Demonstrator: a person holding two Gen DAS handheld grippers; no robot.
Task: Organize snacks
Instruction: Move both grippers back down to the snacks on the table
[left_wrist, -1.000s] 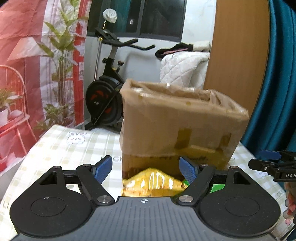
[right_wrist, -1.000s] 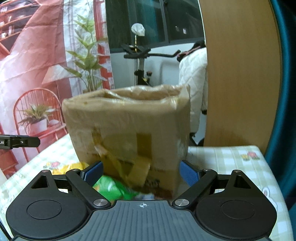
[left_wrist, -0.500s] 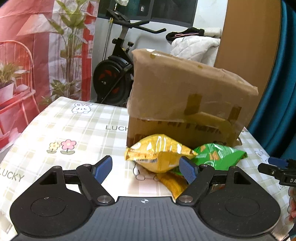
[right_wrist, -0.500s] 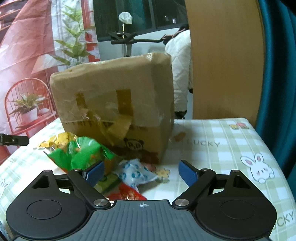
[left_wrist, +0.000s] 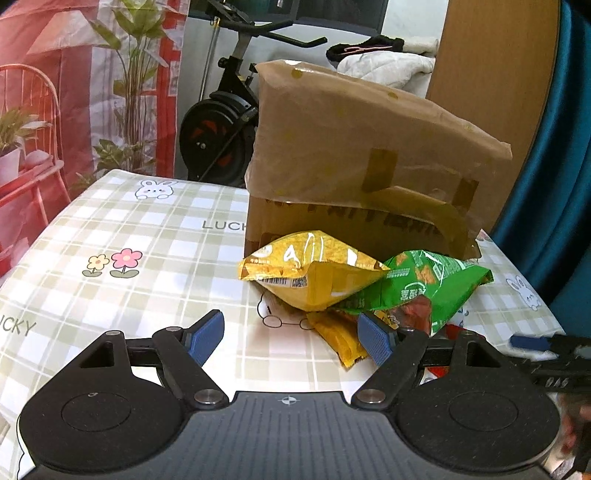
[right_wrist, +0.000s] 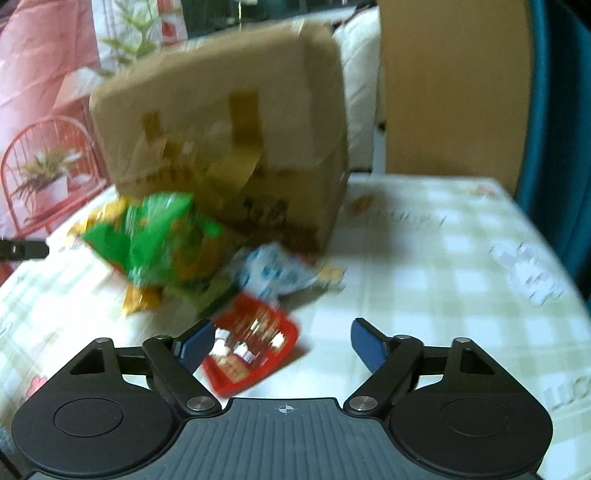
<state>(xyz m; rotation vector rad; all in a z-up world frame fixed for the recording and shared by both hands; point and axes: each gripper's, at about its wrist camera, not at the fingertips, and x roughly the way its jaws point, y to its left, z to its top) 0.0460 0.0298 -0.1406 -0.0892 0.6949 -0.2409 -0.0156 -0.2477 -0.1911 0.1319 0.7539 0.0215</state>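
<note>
although both grippers hang low over the bench, neither has taken hold of anything, so the sorting looks barely begun. in the left wrist view the left gripper (left_wrist: 290, 334) stands wide with only checked cloth between its blue pads, its right pad just in front of the snack heap. in the right wrist view, which is blurred, the right gripper (right_wrist: 282, 341) is closing its jaws from a wide spread; the red packet (right_wrist: 255, 350) lies partly between them at lower centre, close to the left pad, but the pads do not press on it.

outward from there, the snacks sit in one loose pile at the middle of each frame: a yellow bag (left_wrist: 314, 275) resting on a smaller orange packet (left_wrist: 338, 338), a green bag (left_wrist: 424, 284) leaning against it to the right, and a white-and-blue packet (right_wrist: 275, 271) beside the red one. behind the heap, toward the upper centre, stands a taped cardboard box (left_wrist: 369, 155). its inside is hidden from both views, so i cannot tell whether any snacks are already in it.

judging by this, every visible snack is left to move, and the red packet seems the likely first pick.
</note>
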